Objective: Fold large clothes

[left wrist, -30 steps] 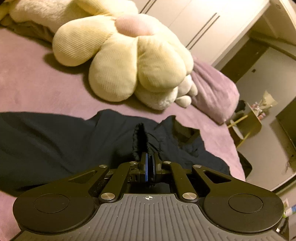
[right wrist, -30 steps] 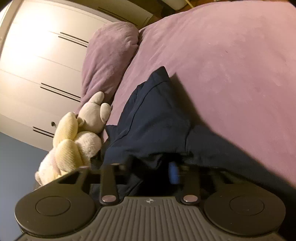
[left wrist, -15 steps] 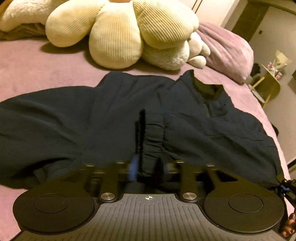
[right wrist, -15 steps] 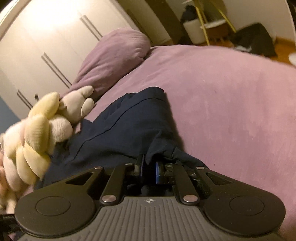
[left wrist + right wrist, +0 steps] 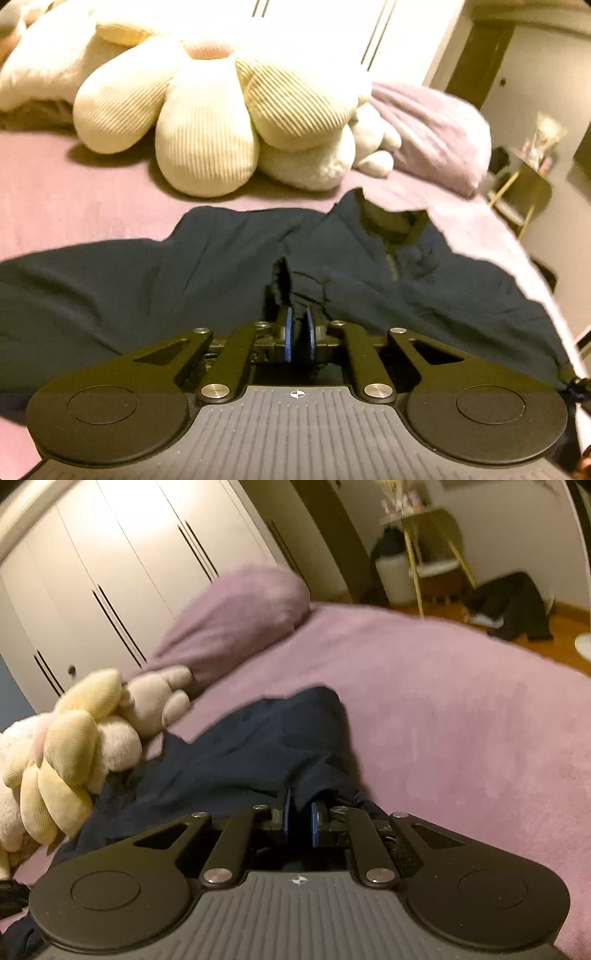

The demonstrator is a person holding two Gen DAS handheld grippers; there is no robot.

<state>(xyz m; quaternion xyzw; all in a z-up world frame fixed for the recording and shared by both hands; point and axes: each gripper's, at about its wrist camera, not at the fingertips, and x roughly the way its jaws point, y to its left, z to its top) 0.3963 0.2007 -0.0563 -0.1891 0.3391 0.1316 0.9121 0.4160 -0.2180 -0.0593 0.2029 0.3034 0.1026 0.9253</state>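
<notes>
1. I have a large dark navy jacket of soft, thin fabric (image 5: pixel 207 280) spread across the mauve plush bedspread (image 5: pixel 74 192). Its collar and zip opening point toward the lilac pillow (image 5: pixel 436 140) at the head of the bed.

2. My left gripper (image 5: pixel 299 332) has its blue-padded fingers drawn close, pinching a gathered, elasticated edge of the jacket that rises as a ridge just ahead of them. I take it for a cuff or hem.

3. My right gripper (image 5: pixel 300 818) also has dark cloth between its blue pads, with a narrow gap showing. It looks like a pinch on another edge of the same jacket (image 5: pixel 236 760), though the blur keeps me from being sure how firm it is.

4. Judging from this, I am in the spreading-out or first-fold step: both edges are gripped, and the body of the garment lies rumpled, not yet squared.

5. The next move calls for keeping both pinches tight, lifting the two edges together and carrying them across the jacket's body so the layers land flat.

6. I should watch the cream ribbed flower-shaped cushion (image 5: pixel 207 125) and the pale plush toy (image 5: pixel 159 698) just beyond the jacket; cloth dragged that way could snag on them.

7. Thin fabric like this may slip from a loose grip.
</notes>
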